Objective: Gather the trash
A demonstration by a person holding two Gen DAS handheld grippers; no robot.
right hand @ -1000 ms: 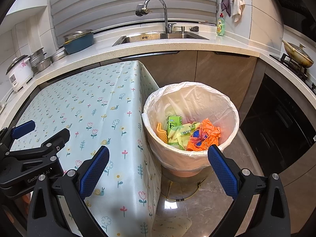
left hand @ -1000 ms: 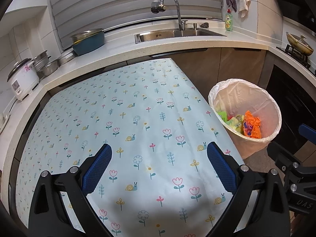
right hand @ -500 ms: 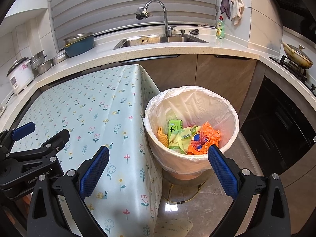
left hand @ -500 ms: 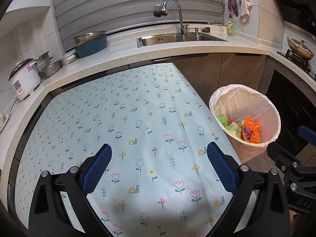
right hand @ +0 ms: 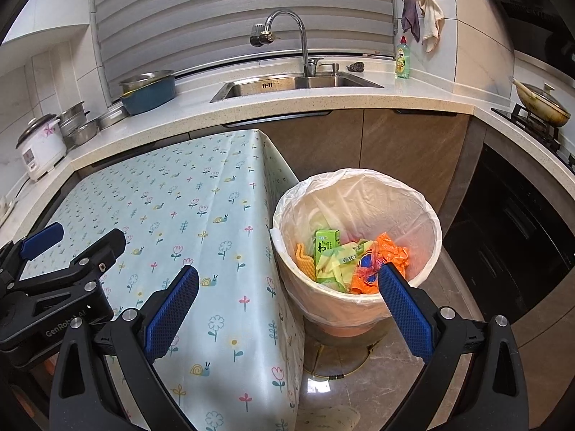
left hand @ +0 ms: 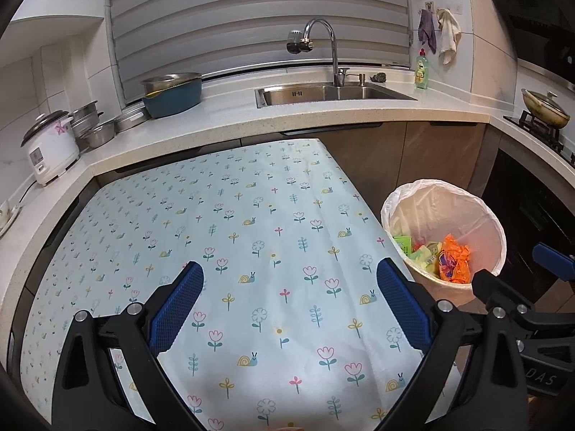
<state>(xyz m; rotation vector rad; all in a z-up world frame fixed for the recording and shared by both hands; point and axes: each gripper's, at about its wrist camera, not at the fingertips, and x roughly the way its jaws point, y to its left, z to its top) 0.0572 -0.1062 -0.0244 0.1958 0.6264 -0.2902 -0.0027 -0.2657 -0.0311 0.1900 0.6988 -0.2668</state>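
A round bin with a white liner [right hand: 424, 212] stands on the floor right of the table; it also shows in the left wrist view [left hand: 406, 197]. Inside lie a green carton [right hand: 326, 248], yellow-green wrappers [right hand: 345, 258] and an orange wrapper [right hand: 391, 251], the orange one also in the left wrist view [left hand: 456, 262]. My left gripper [left hand: 289, 305] is open and empty above the flowered tablecloth [left hand: 233, 222]. My right gripper [right hand: 287, 309] is open and empty, in front of the bin and above the table's right edge.
A counter [left hand: 230, 115] runs behind the table with a sink [left hand: 330, 91], tap, blue pot [left hand: 172, 97], rice cooker [left hand: 48, 147] and steel pans. A stove with a pan [left hand: 544, 107] and dark cabinets are at the right. The floor around the bin is tiled.
Both grippers have drawn back and up from the table and bin, so both look smaller and farther. The jaws stayed open and the trash in the bin did not move.
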